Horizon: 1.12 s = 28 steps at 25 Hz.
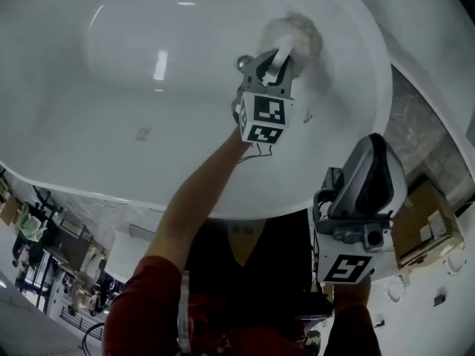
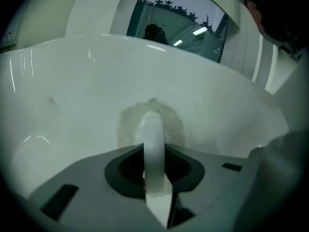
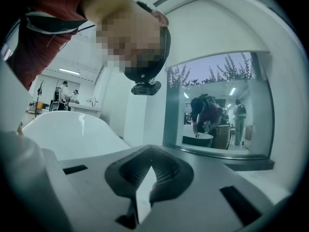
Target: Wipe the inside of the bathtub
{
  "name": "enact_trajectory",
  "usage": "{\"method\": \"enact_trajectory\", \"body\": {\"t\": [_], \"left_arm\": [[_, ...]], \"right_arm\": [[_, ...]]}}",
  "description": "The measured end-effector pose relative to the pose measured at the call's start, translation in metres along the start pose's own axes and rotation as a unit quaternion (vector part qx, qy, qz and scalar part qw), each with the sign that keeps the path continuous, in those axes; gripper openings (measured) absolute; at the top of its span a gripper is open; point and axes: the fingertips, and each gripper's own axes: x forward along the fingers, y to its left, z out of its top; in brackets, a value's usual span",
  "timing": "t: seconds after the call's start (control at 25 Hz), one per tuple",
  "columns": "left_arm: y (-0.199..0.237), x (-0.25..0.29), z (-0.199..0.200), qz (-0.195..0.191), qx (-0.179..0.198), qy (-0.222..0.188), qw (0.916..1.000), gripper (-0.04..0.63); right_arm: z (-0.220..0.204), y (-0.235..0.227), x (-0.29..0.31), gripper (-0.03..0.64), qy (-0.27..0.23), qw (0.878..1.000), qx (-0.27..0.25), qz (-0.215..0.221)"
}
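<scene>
Mid-wipe: the left gripper clamps the white handle of a fuzzy pad, which is pressed on the bathtub's inner wall near its right rim. The right gripper is closed and empty outside the rim. The next move is probably a firm sweep leftward.

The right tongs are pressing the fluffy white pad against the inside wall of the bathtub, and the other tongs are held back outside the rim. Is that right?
Not quite: the left tongs press the fluffy white pad against the inside wall of the bathtub, and the right tongs are the ones held back outside the rim. The head view shows it.
</scene>
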Motion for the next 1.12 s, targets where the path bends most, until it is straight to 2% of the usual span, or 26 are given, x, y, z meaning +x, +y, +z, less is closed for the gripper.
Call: {"method": "enact_trajectory", "body": {"t": [0.28,0.52,0.64,0.8,0.96,1.12], "left_arm": [[-0.058,-0.091,0.081,-0.043,0.026,-0.039,0.998,0.092],[-0.112,-0.142,0.112,-0.097,0.042,-0.043,0.9935,0.092],[-0.138,-0.149,0.11,-0.119,0.042,-0.028,0.9916,0.092],[-0.163,-0.139,0.088,-0.134,0.046,0.004,0.9899,0.092],[-0.171,-0.124,0.073,-0.133,0.058,0.026,0.989,0.092],[-0.165,-0.103,0.057,-0.121,0.053,0.038,0.9905,0.092]], "right_arm": [[0.049,-0.03,-0.025,0.011,-0.011,0.998,-0.015,-0.059],[0.075,-0.057,-0.046,0.011,-0.02,0.995,-0.027,-0.096],[0.082,-0.072,-0.056,0.011,-0.023,0.993,-0.027,-0.109],[0.079,-0.086,-0.067,0.011,-0.023,0.992,-0.024,-0.12],[0.07,-0.094,-0.068,0.011,-0.023,0.992,-0.025,-0.125],[0.051,-0.096,-0.065,0.011,-0.019,0.992,-0.022,-0.125]]}}
